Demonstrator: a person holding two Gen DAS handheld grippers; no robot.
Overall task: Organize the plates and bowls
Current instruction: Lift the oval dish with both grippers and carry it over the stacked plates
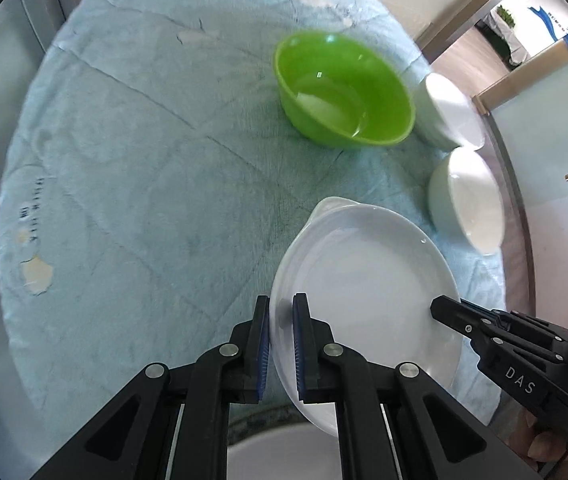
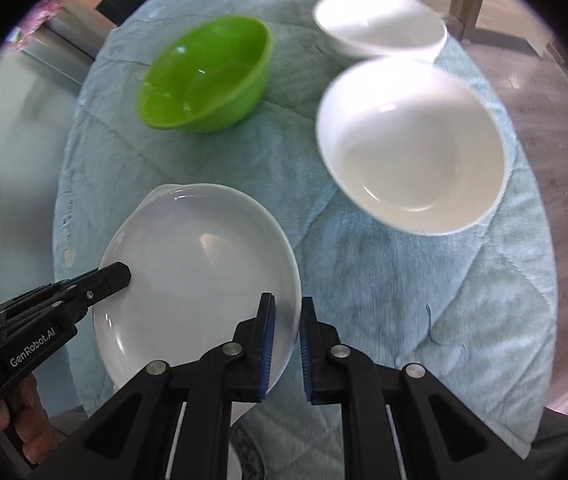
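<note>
Plate (image 1: 364,280) and bowls (image 2: 412,148), all empty

White plate (image 2: 200,280) between two clamped grippers

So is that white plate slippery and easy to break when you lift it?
Probably both. The white plate looks glossy and glazed, so it may slide in a pinch; that may be why the left hand-held gripper and right hand-held gripper clamp opposite rims. It looks stiff, likely ceramic, so a drop could chip it, though the blue cloth might soften that.
</note>
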